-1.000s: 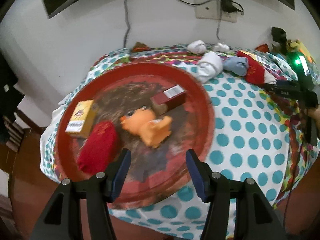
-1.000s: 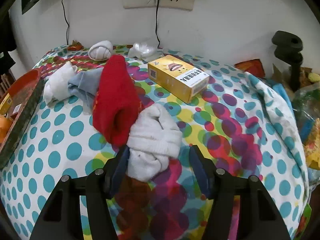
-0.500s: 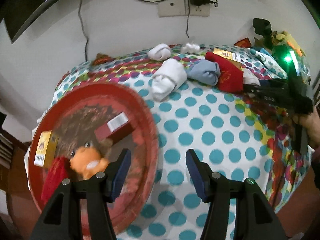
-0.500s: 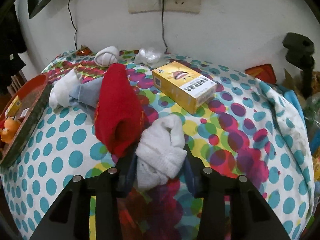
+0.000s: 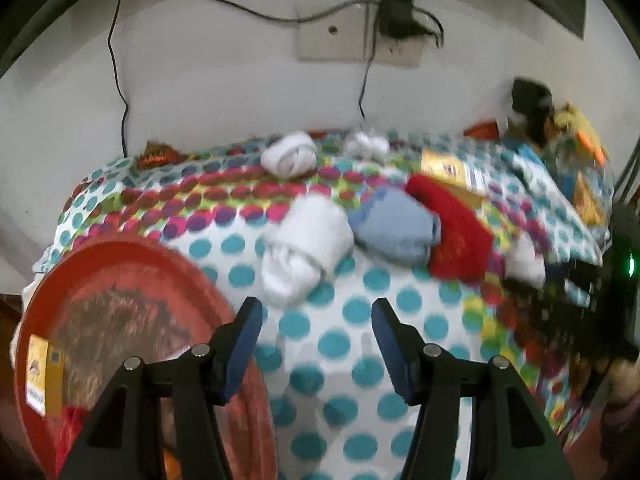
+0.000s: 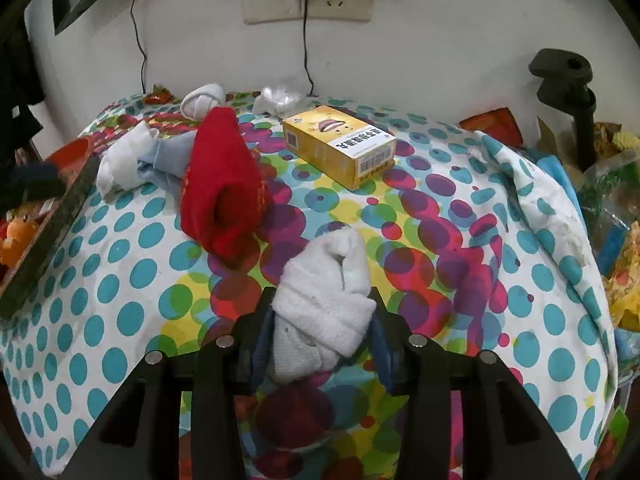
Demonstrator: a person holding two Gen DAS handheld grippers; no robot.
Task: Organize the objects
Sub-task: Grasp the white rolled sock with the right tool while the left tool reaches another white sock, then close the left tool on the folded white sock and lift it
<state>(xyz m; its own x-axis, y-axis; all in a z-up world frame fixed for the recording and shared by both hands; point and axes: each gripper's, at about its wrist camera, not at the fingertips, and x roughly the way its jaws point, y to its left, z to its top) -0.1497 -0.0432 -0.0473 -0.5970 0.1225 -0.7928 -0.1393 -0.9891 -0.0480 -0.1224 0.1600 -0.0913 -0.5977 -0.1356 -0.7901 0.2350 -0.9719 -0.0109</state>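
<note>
My right gripper [image 6: 320, 316] is shut on a rolled white sock [image 6: 324, 300] and holds it just above the dotted cloth. A red sock [image 6: 222, 184], a grey-blue sock [image 6: 168, 160], another white sock [image 6: 120, 160] and a yellow box [image 6: 340, 144] lie beyond it. My left gripper [image 5: 316, 320] is open and empty over the cloth, just right of the red tray [image 5: 100, 264]. The white sock [image 5: 304, 236], the grey-blue sock [image 5: 396, 224] and the red sock [image 5: 456, 228] lie ahead of it. The tray holds a yellow box [image 5: 42, 372] and a red sock [image 5: 70, 436].
A knotted white sock [image 5: 290, 154] and a crumpled plastic wrap [image 5: 368, 146] lie near the wall under a socket with cables [image 5: 360, 36]. Snack packets and a black clamp [image 6: 568, 92] crowd the right side. An orange toy [image 6: 18, 236] sits in the tray.
My left gripper has swung right, from over the tray to over the cloth facing the socks. My right gripper has closed on the white sock and lifted it slightly.
</note>
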